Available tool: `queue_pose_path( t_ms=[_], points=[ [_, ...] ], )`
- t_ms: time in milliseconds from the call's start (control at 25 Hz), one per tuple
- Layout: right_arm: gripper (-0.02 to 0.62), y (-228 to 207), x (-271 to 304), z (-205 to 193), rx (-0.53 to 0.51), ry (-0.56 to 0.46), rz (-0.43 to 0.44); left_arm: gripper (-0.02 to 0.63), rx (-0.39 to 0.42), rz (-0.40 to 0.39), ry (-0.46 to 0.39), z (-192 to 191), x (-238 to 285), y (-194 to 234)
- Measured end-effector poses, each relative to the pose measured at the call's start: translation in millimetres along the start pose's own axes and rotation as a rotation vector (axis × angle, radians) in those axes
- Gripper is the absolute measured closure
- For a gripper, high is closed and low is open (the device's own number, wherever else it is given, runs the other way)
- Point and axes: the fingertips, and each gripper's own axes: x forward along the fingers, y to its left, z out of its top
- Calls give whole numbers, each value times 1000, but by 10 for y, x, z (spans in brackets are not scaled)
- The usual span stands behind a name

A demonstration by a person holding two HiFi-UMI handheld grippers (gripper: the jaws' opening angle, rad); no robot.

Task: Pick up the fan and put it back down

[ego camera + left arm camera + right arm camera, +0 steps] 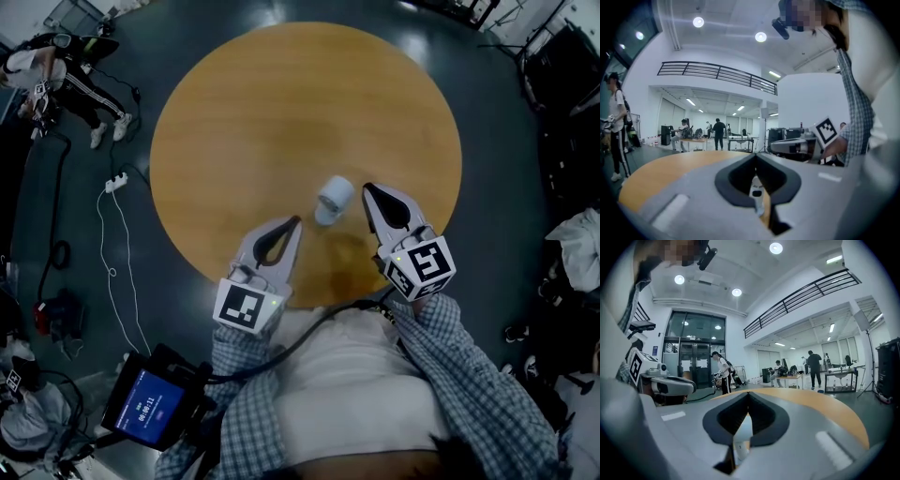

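Fan (333,199) on table (281,112) btwn L gripper (295,222) & R gripper (367,187), jaws shut.

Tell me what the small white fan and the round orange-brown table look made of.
The small white fan looks like plastic: smooth, rounded moulded shell. The round orange-brown table looks like wood or wood-look laminate: faint grain streaks, soft sheen.

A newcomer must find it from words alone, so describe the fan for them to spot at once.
Find the round wooden table on the dark floor. Near its edge closest to the person sits the fan. It is small, white and the only thing resting on the wood.
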Motion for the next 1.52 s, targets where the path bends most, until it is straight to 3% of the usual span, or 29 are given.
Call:
queue_pose_path(
  t_ms=[1520],
  points=[
    [598,39,118,7,-30,21,39,607,19,22,2,-18,14,98]
  ],
)
